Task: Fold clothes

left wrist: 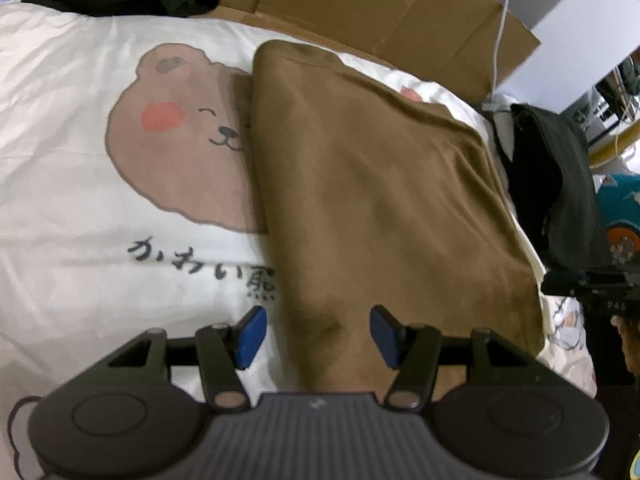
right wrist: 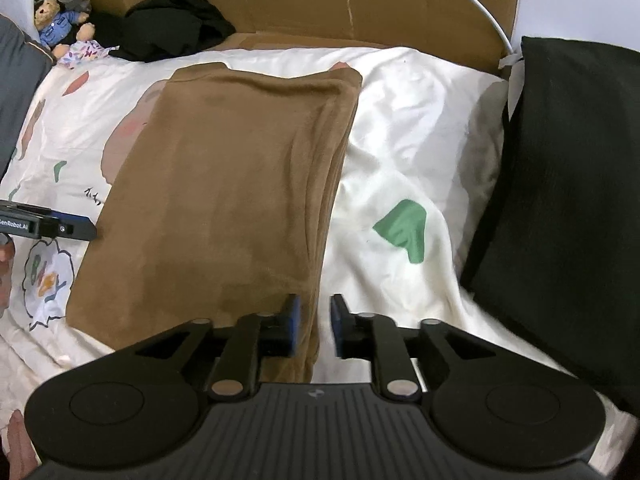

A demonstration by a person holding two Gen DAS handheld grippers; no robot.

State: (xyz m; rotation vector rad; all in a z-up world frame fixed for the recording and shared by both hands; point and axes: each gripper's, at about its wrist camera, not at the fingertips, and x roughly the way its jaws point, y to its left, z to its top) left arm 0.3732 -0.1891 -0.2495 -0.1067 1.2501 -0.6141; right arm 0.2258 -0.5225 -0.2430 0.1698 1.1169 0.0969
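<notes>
Brown garment [right wrist: 224,200], soft and fleecy with a matte nap, lies folded into a long rectangle on the white bedsheet [right wrist: 400,128]; layered edges show stacked along its right side in the right wrist view. Sheet is smooth, slightly glossy, wrinkled, printed with a cartoon bear face [left wrist: 176,136], dark script below it and a green patch [right wrist: 404,228]. Flat cardboard [right wrist: 320,0] stands behind the bed, with a white cable [right wrist: 476,0] hanging across it. Black crumpled cloth [right wrist: 172,24] and a small teddy bear [right wrist: 52,16] sit at the far left corner; a black pillow [right wrist: 568,200] flanks the right. Garment covers half of the bear print. My gripper bodies cut off the garment's near end in both views. Left wrist view is blurred. My left gripper [left wrist: 318,336] has its blue pads spread wide over the garment's near left corner, not pressing it. My right gripper [right wrist: 315,326] has its pads narrowly parted, straddling the garment's near right edge; left pad sits close against the fold, right pad clear over the sheet, no pinch visible.
</notes>
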